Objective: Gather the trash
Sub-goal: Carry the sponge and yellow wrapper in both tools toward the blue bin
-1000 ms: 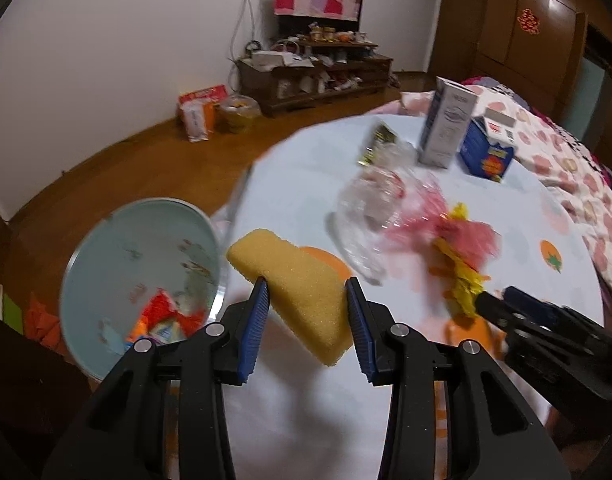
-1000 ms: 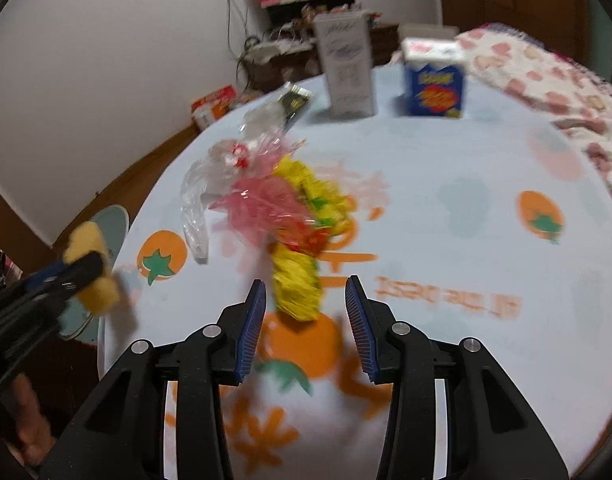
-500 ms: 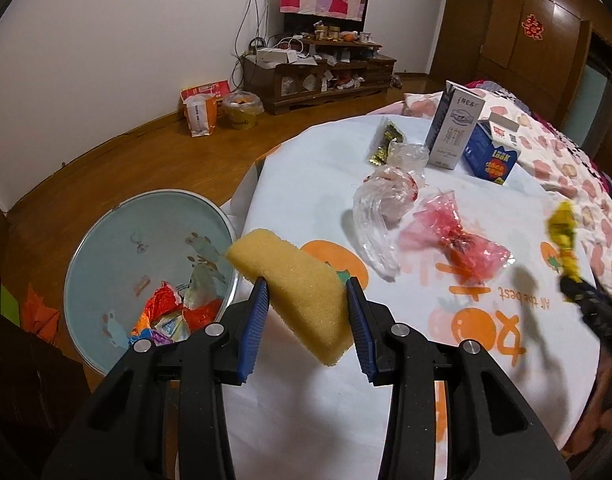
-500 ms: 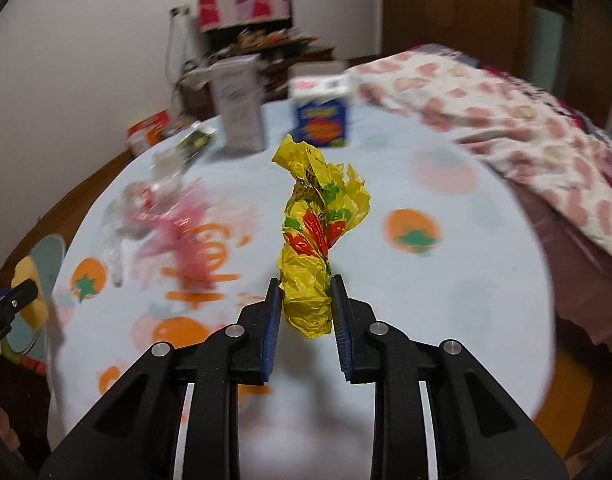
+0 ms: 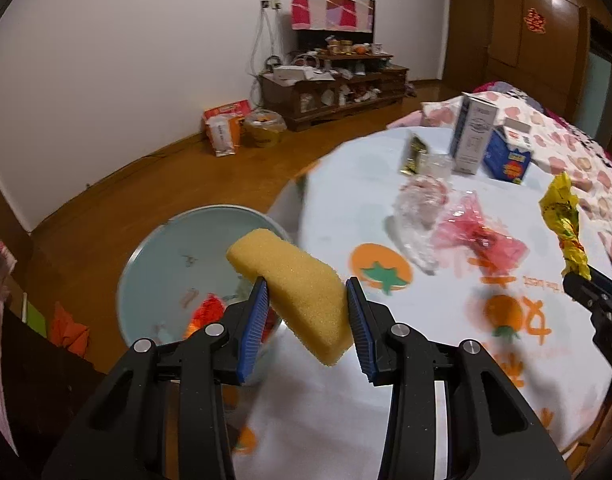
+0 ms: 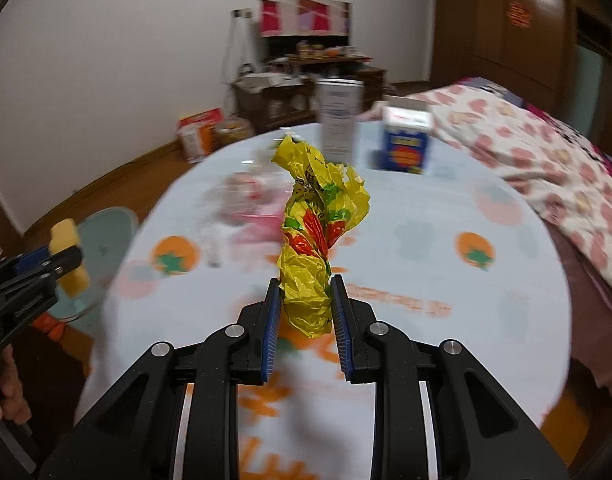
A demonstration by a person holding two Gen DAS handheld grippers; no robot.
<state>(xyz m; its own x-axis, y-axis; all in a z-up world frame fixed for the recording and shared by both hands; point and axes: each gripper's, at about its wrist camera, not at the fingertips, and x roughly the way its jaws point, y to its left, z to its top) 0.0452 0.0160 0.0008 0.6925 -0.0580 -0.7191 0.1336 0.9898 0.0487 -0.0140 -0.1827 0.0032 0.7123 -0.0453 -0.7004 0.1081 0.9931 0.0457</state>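
My left gripper [image 5: 306, 300] is shut on a yellow sponge [image 5: 294, 284], held in the air over the table's left edge beside a pale blue bin [image 5: 154, 248] that holds colourful wrappers. My right gripper [image 6: 305, 300] is shut on a crumpled yellow wrapper [image 6: 312, 236] with red and green print, lifted above the round table [image 6: 426, 216]. That yellow wrapper [image 5: 566, 228] and right gripper [image 5: 582, 284] also show at the right of the left wrist view. A pink plastic bag [image 5: 478, 232] and a clear plastic bag [image 5: 418, 208] lie on the table.
A tall white carton [image 5: 476, 140], a blue carton [image 5: 508, 156] and a dark sachet [image 5: 414, 156] stand at the table's far side. A flowered blanket [image 6: 546, 156] lies to the right. A wooden shelf unit [image 5: 330, 88] and bags [image 5: 226, 128] stand by the far wall.
My right gripper closed on the yellow wrapper and lifted it off the table. My left gripper with the sponge shifted slightly toward the bin.
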